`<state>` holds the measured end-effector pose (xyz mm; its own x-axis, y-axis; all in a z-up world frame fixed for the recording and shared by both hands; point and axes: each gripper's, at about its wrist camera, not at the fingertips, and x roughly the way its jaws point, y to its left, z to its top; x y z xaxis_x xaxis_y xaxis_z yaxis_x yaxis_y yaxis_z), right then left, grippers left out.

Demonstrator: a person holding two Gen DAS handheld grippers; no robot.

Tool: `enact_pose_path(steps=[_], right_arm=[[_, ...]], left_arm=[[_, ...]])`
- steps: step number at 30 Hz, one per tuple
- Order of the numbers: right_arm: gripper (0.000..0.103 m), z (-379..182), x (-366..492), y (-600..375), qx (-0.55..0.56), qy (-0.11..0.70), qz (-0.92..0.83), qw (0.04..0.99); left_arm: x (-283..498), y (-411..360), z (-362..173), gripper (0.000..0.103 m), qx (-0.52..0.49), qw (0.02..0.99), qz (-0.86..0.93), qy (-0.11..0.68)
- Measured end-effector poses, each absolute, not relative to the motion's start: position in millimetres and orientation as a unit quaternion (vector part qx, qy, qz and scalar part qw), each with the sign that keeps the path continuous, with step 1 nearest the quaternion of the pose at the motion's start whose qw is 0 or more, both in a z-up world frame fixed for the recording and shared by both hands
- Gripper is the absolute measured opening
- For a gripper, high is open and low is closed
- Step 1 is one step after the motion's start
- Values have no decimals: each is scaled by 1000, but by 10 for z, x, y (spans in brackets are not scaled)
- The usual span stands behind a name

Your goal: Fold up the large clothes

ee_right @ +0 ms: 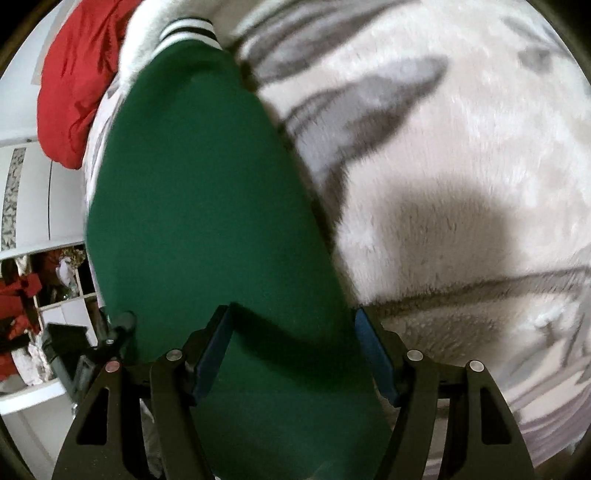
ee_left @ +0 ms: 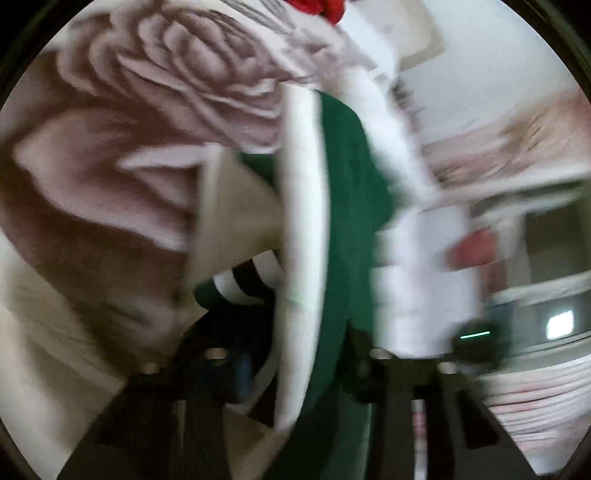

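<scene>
Jacket (ee_right: 207, 206), green with a striped cuff (ee_right: 190, 27), lies on my fuzzy blanket (ee_right: 461, 155), long axis running from my right gripper (ee_right: 291, 354) up to the cuff at the far end. Red cloth (ee_right: 74, 81) sits left of it. Right jaws stand wide, straddling the fabric without pinching. Left view blurred: green and white cloth (ee_left: 303, 221) runs between the left gripper's (ee_left: 295, 354) fingers; I cannot tell its grip.

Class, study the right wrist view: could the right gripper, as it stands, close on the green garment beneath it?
Probably yes. The right gripper stands open directly above the green garment, with nothing between them; whether its blue pads already touch the cloth is unclear.
</scene>
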<state>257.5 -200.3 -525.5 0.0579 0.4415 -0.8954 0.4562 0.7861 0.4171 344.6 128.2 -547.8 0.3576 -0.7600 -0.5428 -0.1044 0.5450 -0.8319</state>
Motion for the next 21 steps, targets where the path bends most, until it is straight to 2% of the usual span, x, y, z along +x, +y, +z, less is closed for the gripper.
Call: enact_pose_path(steps=[2,5,7,10,11,12,14,15,19,21], right_arm=[[70,-5307,2547,-2006,333,685,-8,648],[70,-5358,2536,-1995,350,679,-6,645],[70,-5342,2532,-2009,357,678,-7,643],[70,-5249,2527,-2061,343,680,-14,648],[70,-5211,2546,-2055,337,680,-16,651],[70,-5145,2560,-2071,328,680,-16,656],[70,-5031,2576,-2084,316,677,-11,664],[70,-4960,2562,-2124,310,674,-7,670],[70,-4807,2631,-2160,313,668,8,675],[70,-4749,2703,-2098,314,665,15,678]], left_arm=[[3381,1330,-5446,25,-494,670,-277,481],[3356,1436,-5890,25,-607,579,-274,470],[3425,1572,-6138,25,-563,614,-220,507],[3479,1774,-6449,28,-589,581,-208,521],[3523,1743,-6358,30,-573,584,-217,532],[3542,1716,-6260,36,-553,592,-217,544],[3539,1699,-6026,66,-530,599,-213,561],[3486,1709,-5933,69,-523,605,-211,562],[3621,1552,-5283,70,-423,699,-188,545],[3662,1358,-5263,70,-370,723,-180,556]])
